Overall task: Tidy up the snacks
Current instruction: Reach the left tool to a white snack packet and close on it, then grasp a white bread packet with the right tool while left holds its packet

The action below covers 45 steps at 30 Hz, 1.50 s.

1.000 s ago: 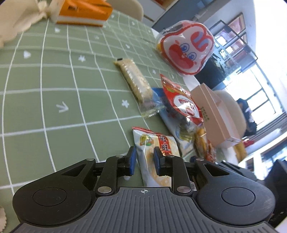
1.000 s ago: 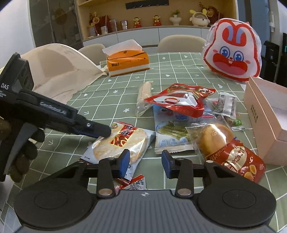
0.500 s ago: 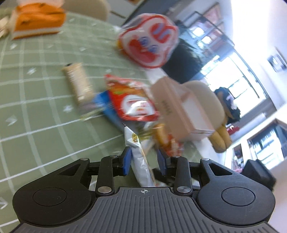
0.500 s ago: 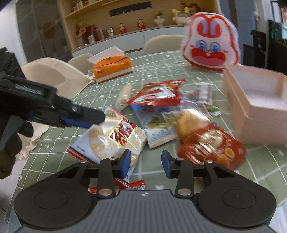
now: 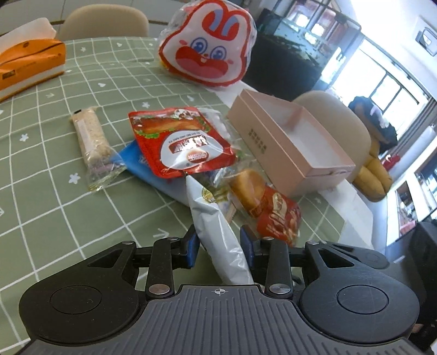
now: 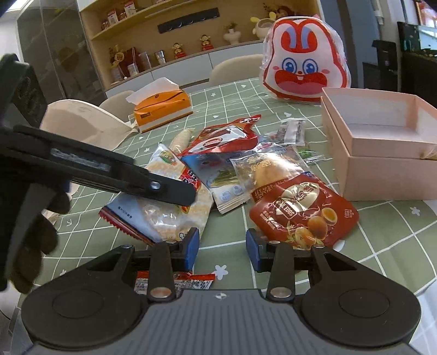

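Plainly the rice-cracker packet [image 5: 218,234] could slip from the left gripper [image 5: 218,243] — its loosely parted jaws hardly pinch it above the table [image 5: 41,169], short of the pink box [image 5: 295,142] — whereas a second ago it lay flat; the right gripper [image 6: 221,244] hangs empty, narrowly parted.

A desk [image 6: 232,98] under a green cloth with a white grid and small stars carries an orange tissue box [image 6: 161,109] with a white tissue standing out of its top. Beige chairs [image 5: 103,20] stand at the far edge, and another one [image 5: 336,114] sits at the side by the bright windows [image 5: 387,90]. Behind them, a wooden wall shelf [image 6: 174,32] holds small figurines and jars above white cabinets [image 6: 180,69].
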Each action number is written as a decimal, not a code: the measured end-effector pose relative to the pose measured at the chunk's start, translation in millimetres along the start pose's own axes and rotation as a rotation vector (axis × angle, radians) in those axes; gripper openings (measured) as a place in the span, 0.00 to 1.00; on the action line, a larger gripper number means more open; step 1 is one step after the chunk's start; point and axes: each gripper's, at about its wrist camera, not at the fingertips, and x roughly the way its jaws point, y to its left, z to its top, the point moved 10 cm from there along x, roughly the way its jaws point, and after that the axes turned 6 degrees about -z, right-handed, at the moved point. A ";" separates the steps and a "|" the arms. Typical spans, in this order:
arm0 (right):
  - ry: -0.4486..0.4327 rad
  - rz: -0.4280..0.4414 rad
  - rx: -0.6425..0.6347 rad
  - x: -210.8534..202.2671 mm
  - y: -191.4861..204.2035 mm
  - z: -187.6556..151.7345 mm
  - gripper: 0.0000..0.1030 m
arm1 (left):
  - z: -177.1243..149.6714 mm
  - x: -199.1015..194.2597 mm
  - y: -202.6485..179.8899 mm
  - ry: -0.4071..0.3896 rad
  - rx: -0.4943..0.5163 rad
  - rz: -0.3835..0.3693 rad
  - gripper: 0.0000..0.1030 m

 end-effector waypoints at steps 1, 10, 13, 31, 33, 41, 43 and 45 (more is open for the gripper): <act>-0.001 0.001 0.003 0.1 -0.6 1.1 0.38 | -1.8 1.7 2.5 -0.006 -0.011 0.003 0.35; -0.016 -0.060 -0.036 -4.0 -1.3 0.1 0.46 | -12.5 -5.2 14.4 -0.059 -0.105 -0.029 0.25; -0.039 -0.093 -0.075 -17.1 2.0 -2.4 0.65 | -8.6 -19.2 14.3 -0.092 -0.089 -0.010 0.22; 0.000 -0.115 -0.219 -52.5 28.6 -43.9 0.57 | -13.5 -44.5 -4.6 -0.069 -0.094 -0.058 0.22; -0.026 -0.148 -0.220 -71.0 11.2 -42.8 0.56 | -19.0 -41.1 -19.1 -0.034 -0.088 -0.108 0.22; -0.208 -0.298 -0.098 -155.0 -83.8 3.2 0.56 | -3.9 -9.4 -99.2 0.037 -0.065 -0.270 0.22; -0.259 -0.327 -0.062 -166.3 -107.2 18.5 0.56 | 22.5 2.2 -119.2 0.001 -0.035 -0.255 0.22; -0.297 -0.339 -0.035 -171.8 -129.6 28.7 0.56 | 51.1 20.1 -135.0 -0.033 -0.019 -0.227 0.22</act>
